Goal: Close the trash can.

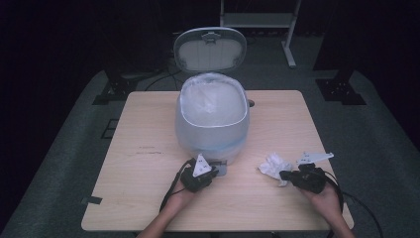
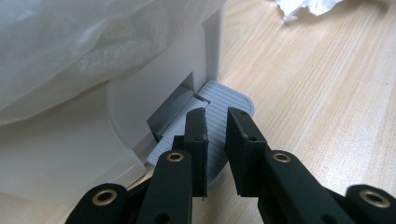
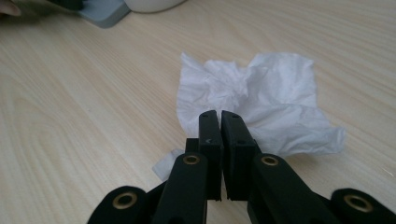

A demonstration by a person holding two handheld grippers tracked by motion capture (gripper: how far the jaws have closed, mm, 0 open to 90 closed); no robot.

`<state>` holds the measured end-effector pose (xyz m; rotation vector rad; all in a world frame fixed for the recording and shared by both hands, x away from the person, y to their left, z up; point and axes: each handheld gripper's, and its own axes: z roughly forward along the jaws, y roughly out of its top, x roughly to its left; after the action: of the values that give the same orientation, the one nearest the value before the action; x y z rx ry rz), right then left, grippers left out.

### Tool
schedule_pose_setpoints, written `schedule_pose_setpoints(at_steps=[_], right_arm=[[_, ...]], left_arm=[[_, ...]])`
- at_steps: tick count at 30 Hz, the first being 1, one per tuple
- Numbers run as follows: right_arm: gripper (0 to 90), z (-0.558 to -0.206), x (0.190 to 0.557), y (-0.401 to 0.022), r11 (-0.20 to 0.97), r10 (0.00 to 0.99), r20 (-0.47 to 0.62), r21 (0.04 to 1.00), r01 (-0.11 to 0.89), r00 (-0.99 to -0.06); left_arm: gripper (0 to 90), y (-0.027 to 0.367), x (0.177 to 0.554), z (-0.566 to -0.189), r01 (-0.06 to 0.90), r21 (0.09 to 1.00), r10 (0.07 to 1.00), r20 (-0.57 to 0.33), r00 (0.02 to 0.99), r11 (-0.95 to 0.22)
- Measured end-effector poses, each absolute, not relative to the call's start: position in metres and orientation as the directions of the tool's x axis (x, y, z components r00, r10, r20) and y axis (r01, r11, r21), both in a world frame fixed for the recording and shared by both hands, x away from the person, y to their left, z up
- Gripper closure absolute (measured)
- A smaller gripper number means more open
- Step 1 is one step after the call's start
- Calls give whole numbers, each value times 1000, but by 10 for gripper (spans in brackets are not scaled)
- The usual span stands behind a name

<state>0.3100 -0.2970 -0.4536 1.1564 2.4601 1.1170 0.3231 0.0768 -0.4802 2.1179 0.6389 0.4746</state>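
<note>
tissue (image 3: 261, 102) is pinched, it seems, in the right gripper (image 3: 219, 116) jaws while the left gripper (image 2: 215, 116), jaws nearly together, presses the pedal (image 2: 219, 112); next, lift it into the open bin (image 1: 212, 111).

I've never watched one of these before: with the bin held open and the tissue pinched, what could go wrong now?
1. The right gripper pinches only the near edge of the crumpled tissue, so it might tear or slip out when lifted.
2. The left gripper presses the pedal with shut jaws; if it slides off, the lid could drop.
3. The loose bag may snag the tissue.
</note>
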Motion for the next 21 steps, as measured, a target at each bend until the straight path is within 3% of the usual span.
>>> schedule_pose_setpoints(at_steps=[21], right_arm=[[873,-412,306,-307,334,710,178,767,548,-682]], left_arm=[[785,77,323,-480,270,815,592,109,798,-513]])
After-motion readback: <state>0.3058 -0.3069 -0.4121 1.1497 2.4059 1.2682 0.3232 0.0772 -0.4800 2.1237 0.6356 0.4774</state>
